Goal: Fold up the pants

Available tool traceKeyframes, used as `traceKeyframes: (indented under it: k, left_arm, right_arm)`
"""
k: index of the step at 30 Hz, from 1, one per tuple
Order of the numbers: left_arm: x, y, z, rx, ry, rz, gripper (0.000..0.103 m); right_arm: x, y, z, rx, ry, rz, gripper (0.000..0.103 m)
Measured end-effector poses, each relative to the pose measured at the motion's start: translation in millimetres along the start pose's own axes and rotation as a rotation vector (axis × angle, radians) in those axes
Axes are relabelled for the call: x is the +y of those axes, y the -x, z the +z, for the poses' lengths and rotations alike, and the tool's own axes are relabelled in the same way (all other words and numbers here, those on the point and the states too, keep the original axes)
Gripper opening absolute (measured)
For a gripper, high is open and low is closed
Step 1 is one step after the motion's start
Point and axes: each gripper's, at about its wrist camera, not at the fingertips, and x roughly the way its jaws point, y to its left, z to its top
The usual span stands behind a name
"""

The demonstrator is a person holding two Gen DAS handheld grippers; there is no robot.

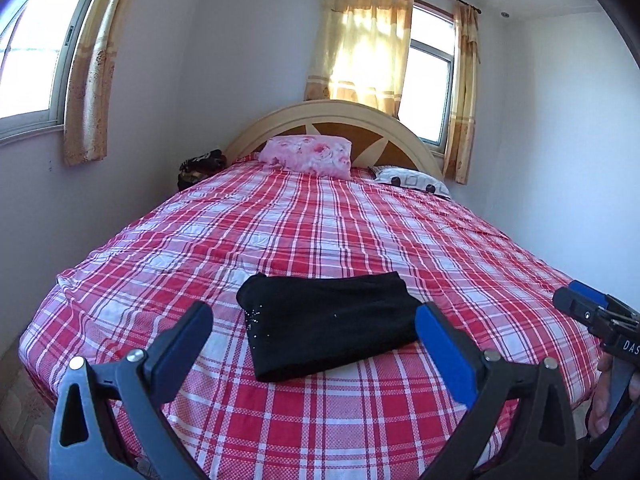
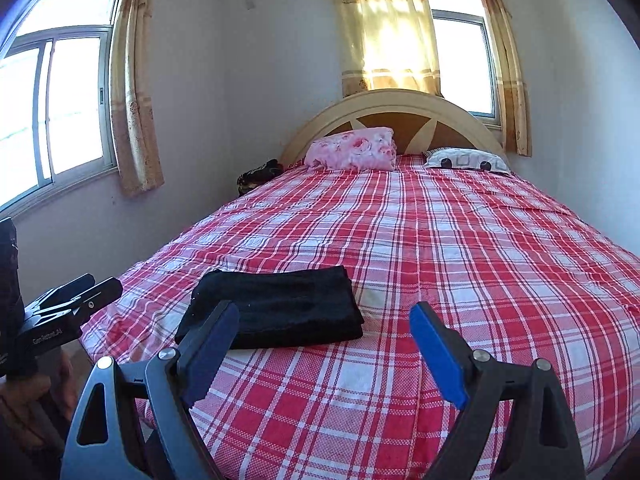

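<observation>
Black pants [image 1: 328, 320] lie folded into a compact rectangle on the red-and-white plaid bed [image 1: 320, 232], near its foot; they also show in the right wrist view [image 2: 276, 308]. My left gripper [image 1: 314, 320] is open and empty, held above the bed's foot with the pants between and beyond its fingers. My right gripper [image 2: 324, 320] is open and empty, to the right of the pants. Each gripper shows at the edge of the other's view: the right one [image 1: 580, 308], the left one [image 2: 80, 292].
A pink floral pillow [image 1: 308, 158] and a white patterned pillow [image 1: 412, 180] lie by the curved headboard [image 1: 332, 114]. A dark bundle [image 1: 200, 166] sits at the bed's far left corner. Walls, windows and yellow curtains [image 1: 360, 40] surround the bed.
</observation>
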Motion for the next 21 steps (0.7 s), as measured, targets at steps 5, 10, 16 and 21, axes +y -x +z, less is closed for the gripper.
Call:
traceKeyframes:
  k: [5,10,16,21]
  left_arm:
    - [-3.4,5.5,0.3,-0.012,-0.003,0.001,0.103]
    - [-9.1,6.1,-2.2,-0.010,-0.017,0.000,0.103]
    - [-11.2,5.5,-3.6,-0.003,-0.027,0.000,0.103]
    - [-10.5,5.5,-3.2,-0.003,-0.027,0.004,0.103]
  right_arm:
    - [5.3,9.4,-0.7,-0.009,0.016,0.007,0.088]
    - [9.4,15.6,-5.0,-0.020,0.042,-0.008,0.088]
    - [10.5,18.5,-9.3,-0.020,0.044,-0.007,0.088]
    - [13.2,20.4,-13.0,-0.021,0.059,-0.009,0.088]
